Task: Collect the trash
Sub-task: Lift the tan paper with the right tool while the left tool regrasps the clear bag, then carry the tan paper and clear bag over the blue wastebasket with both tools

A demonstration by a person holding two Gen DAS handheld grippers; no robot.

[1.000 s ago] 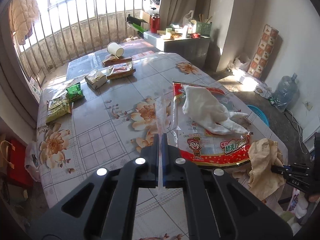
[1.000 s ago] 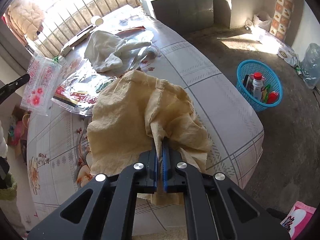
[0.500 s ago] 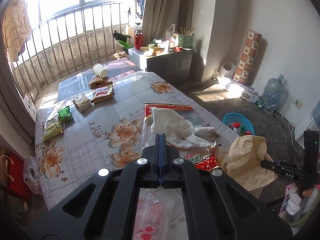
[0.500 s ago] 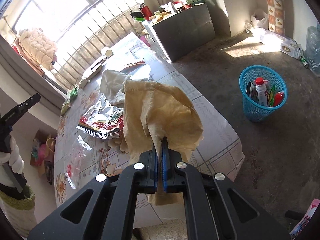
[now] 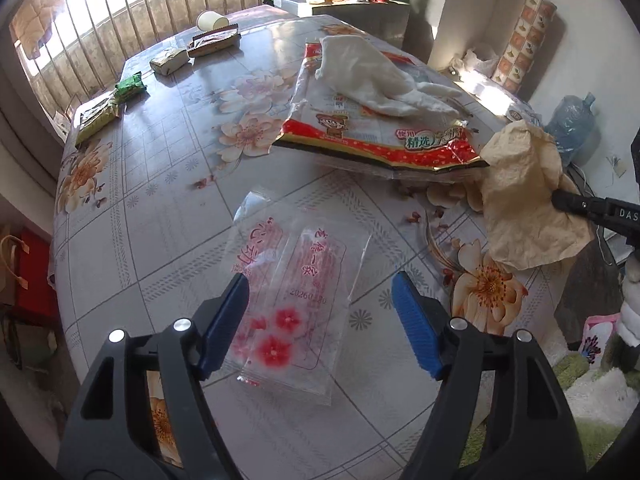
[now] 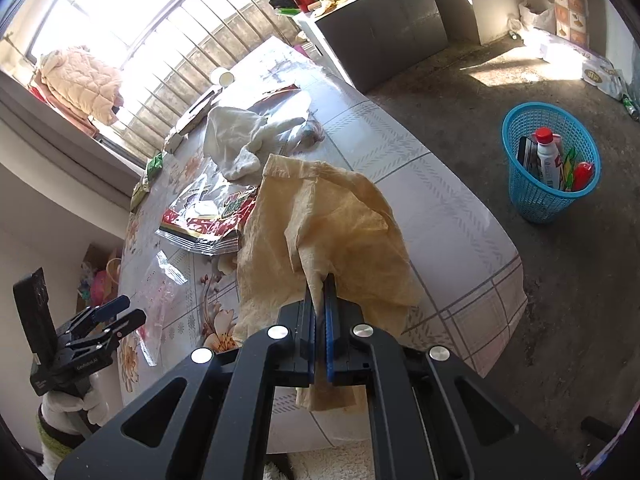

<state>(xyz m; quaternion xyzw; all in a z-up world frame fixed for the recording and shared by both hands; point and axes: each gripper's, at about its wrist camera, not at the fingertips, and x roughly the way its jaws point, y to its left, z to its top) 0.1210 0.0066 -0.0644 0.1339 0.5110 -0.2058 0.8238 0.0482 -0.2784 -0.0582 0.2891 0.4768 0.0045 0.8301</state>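
My left gripper (image 5: 320, 292) is open, its blue pads wide apart. A clear plastic wrapper with red flowers (image 5: 296, 292) lies flat on the table between and below them, free of both pads. It also shows in the right wrist view (image 6: 160, 292) beside the left gripper (image 6: 120, 312). My right gripper (image 6: 319, 280) is shut on a crumpled tan paper (image 6: 320, 224), held above the table's near edge. The tan paper also shows in the left wrist view (image 5: 524, 196). A blue trash basket (image 6: 548, 160) stands on the floor to the right.
A large red snack bag (image 5: 380, 140) lies on the flowered table (image 5: 168, 184) with a white cloth (image 5: 372, 76) on it. Small packets (image 5: 128, 86) and a paper cup (image 5: 212, 20) lie at the far side. A grey cabinet (image 6: 384, 28) stands beyond.
My left gripper opened and let go of the clear wrapper, which now lies flat on the table. My right gripper still holds the tan paper, lifted off the table.
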